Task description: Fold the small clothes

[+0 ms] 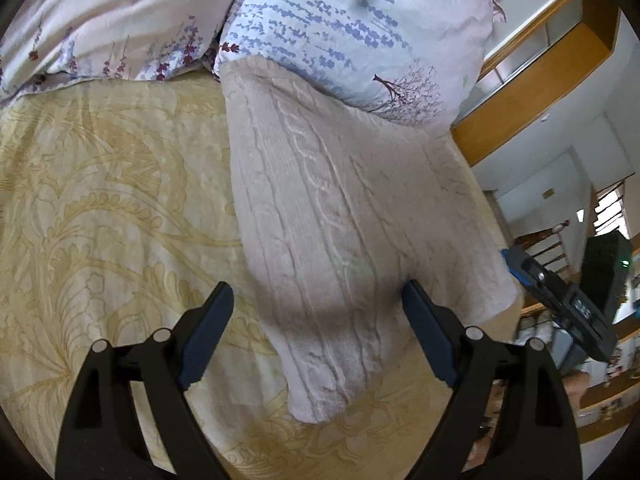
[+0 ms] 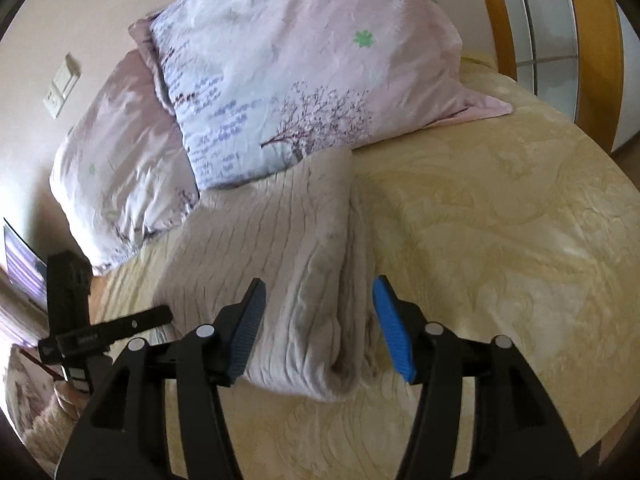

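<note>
A cream cable-knit sweater lies folded on the yellow patterned bedspread, its far end tucked against a flowered pillow. My left gripper is open and empty, hovering above the sweater's near end. In the right wrist view the same sweater lies folded with a thick fold at its near edge. My right gripper is open and empty, its blue pads either side of that near fold. The right gripper also shows at the right edge of the left wrist view, and the left gripper at the left edge of the right wrist view.
Two flowered pillows lie at the head of the bed. A wooden bed frame runs along the far right. A wall with a light switch is at the left. Wooden furniture stands beyond the bed.
</note>
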Available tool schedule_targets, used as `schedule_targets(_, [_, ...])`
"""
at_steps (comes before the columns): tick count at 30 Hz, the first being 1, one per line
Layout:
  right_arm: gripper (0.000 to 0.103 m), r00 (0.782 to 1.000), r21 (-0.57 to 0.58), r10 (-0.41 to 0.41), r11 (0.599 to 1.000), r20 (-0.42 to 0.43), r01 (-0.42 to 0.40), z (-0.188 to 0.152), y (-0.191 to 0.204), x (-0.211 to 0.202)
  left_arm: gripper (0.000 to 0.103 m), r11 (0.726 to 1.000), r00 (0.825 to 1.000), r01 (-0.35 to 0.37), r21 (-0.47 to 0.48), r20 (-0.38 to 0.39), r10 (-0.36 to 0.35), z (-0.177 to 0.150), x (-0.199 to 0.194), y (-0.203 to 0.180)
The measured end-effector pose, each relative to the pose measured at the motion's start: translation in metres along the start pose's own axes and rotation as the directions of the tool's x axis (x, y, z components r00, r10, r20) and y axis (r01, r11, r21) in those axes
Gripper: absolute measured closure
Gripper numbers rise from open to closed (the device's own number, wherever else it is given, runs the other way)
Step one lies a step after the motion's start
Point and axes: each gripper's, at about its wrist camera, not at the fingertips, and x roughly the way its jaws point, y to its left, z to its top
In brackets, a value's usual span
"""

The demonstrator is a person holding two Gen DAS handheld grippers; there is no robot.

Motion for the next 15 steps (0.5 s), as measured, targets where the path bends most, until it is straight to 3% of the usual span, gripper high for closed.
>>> schedule_targets(4, [0.054,0.999,-0.011,-0.031,0.999,-0.025,0.031,-0.008,-0.003,0.009,0.017,0.996,0.997,-0.079,0.045,0.014,0.078,-0.006,0.006,-0.013])
schedule_targets(6, [0.066,0.999,0.007,-0.019,1.0,-0.033,0.019,-0.012,-0.006,0.013,0.017,0.987,0.99,-0.138,0.085,0.031,0.136,-0.009,0.009,-0.021])
schedule_targets(9, [0.077,0.999,0.013,-0.023,1.0,-0.037,0.024,-0.017,-0.008,0.016,0.017,0.972,0.98,-0.197,0.131,0.058,0.191,-0.012,0.009,-0.03])
schedule_targets(13, [0.089,1.0,0.026,-0.014,1.0,-0.002,0.014,-0.02,-0.009,0.01,0.017,0.966,0.977,-0.212,0.149,0.056,0.206,-0.014,0.011,-0.033])
schedule_targets(15, [0.091,1.0,0.037,0.005,0.999,0.026,-0.006,-0.018,-0.011,0.002,0.017,0.967,0.978,-0.21,0.147,0.049,0.205,-0.014,0.013,-0.032])
